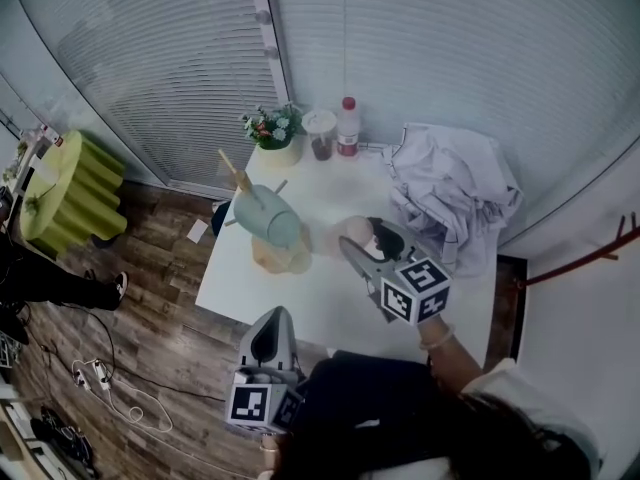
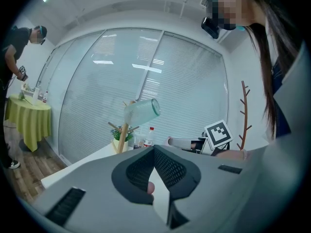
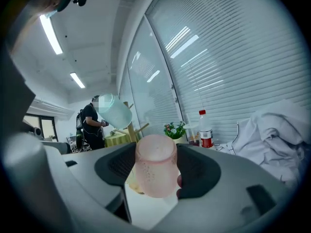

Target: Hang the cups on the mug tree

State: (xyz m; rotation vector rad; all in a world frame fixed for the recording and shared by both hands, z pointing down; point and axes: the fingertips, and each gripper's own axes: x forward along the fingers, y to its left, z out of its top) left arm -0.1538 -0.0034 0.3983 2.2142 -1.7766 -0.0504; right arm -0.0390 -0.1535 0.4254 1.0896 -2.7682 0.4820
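A wooden mug tree point(image 1: 243, 181) stands at the left of the white table point(image 1: 330, 303). A pale blue-green cup point(image 1: 268, 216) hangs tilted on one of its pegs, also seen in the left gripper view point(image 2: 142, 110). My right gripper point(image 1: 362, 240) hovers just right of the tree, shut on a frosted pink cup point(image 3: 155, 166), which sits upright between its pads. My left gripper point(image 1: 279, 314) hangs below the table's near edge, off the table. Its jaws meet at the tips with nothing between them point(image 2: 154, 150).
At the table's back stand a potted flower bunch point(image 1: 275, 133), a white-lidded jar point(image 1: 320, 135) and a red-capped bottle point(image 1: 347, 126). A heap of white cloth point(image 1: 450, 193) fills the back right. A green-draped round table point(image 1: 65, 188) and a person point(image 2: 14, 52) are far left.
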